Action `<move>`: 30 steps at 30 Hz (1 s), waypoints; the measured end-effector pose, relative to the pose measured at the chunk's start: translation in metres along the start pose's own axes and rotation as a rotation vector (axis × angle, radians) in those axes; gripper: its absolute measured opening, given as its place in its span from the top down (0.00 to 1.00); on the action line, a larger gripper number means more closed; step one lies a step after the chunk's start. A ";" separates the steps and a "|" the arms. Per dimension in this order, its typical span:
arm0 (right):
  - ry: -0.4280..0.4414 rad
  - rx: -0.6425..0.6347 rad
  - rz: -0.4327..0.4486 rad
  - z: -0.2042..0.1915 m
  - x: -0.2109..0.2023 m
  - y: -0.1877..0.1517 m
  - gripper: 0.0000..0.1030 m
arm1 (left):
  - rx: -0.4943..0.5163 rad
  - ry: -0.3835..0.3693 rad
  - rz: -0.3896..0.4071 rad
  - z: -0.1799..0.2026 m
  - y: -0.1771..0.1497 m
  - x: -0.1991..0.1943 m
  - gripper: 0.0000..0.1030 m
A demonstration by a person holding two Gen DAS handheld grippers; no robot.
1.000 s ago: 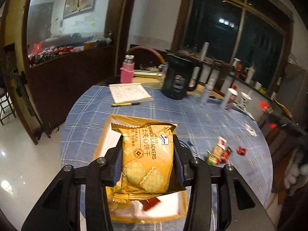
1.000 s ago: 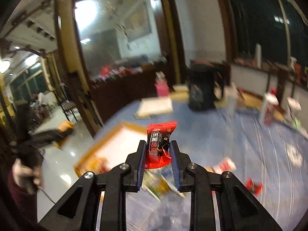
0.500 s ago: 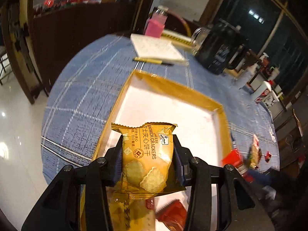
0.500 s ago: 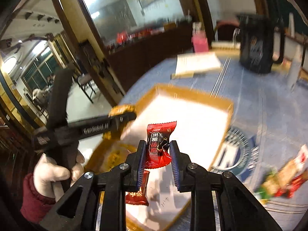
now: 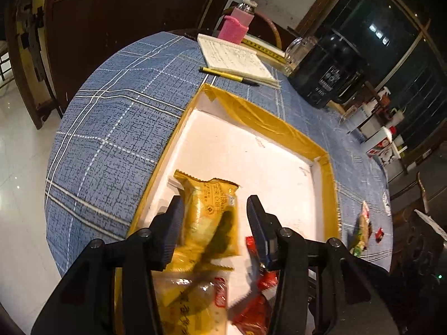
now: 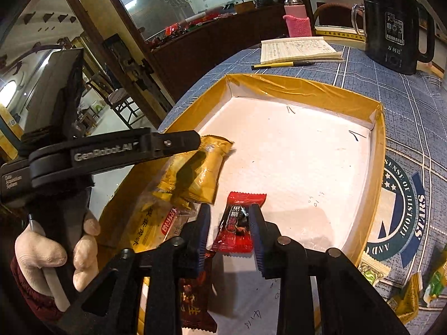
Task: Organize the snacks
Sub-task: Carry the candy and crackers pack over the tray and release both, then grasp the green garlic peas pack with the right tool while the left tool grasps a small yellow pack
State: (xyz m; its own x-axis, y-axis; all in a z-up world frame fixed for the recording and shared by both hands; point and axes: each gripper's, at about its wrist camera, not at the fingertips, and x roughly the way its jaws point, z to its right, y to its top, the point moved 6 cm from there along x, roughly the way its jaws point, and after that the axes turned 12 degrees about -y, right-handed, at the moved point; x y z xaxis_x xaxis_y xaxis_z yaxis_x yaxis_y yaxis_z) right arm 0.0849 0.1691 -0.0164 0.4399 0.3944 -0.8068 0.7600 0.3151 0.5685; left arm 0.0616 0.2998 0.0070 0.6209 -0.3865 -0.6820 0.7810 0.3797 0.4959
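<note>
We see the yellow cracker packet (image 5: 212, 217) lying in the near left part of the gold-rimmed tray (image 5: 328, 184), between the left gripper (image 5: 215, 217), whose jaws are opening and no longer press it. The red candy (image 6: 237, 223) sits between the right gripper (image 6: 229, 223), jaws opening too, only one side touching it. The tray rests on the blue-checked desk (image 5: 111, 128), with loose snacks (image 6: 405, 287) beside it.

Cracker packet (image 5: 212, 217) lies in tray (image 5: 279, 122) on table (image 5: 111, 128).
</note>
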 end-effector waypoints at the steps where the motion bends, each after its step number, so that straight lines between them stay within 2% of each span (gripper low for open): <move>1: 0.000 0.002 0.013 0.002 -0.007 -0.002 0.67 | 0.002 -0.007 0.011 0.003 -0.002 -0.005 0.56; 4: 0.005 0.014 0.066 0.012 -0.034 -0.003 0.67 | 0.025 -0.020 0.057 0.020 -0.009 -0.025 0.53; 6: 0.003 0.029 0.102 0.024 -0.051 -0.005 0.67 | 0.040 -0.040 0.091 0.033 -0.015 -0.040 0.44; 11: -0.040 0.120 0.174 0.083 -0.094 -0.015 0.63 | 0.064 -0.157 0.148 0.074 -0.043 -0.072 0.30; 14: -0.090 0.191 0.200 0.129 -0.114 -0.028 0.60 | 0.082 -0.231 0.149 0.099 -0.070 -0.080 0.29; 18: -0.150 0.262 0.184 0.180 -0.119 -0.052 0.59 | 0.075 -0.278 0.156 0.117 -0.094 -0.079 0.29; 21: -0.174 0.286 0.164 0.200 -0.113 -0.066 0.59 | 0.086 -0.265 0.163 0.128 -0.109 -0.074 0.29; 23: -0.190 0.306 0.153 0.212 -0.109 -0.073 0.59 | 0.114 -0.218 0.166 0.133 -0.115 -0.068 0.29; 26: -0.166 0.358 0.110 0.226 -0.098 -0.079 0.59 | 0.140 -0.182 0.157 0.138 -0.124 -0.064 0.29; 30: -0.136 0.414 0.081 0.226 -0.079 -0.079 0.52 | 0.176 -0.163 0.150 0.147 -0.135 -0.064 0.29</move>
State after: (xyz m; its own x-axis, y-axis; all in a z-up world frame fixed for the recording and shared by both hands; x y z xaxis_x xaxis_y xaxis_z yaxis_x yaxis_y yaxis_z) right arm 0.0980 -0.0820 -0.0339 0.5437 0.2775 -0.7921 0.8360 -0.0954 0.5404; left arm -0.0734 0.1498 0.0629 0.7216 -0.4730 -0.5055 0.6707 0.2965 0.6799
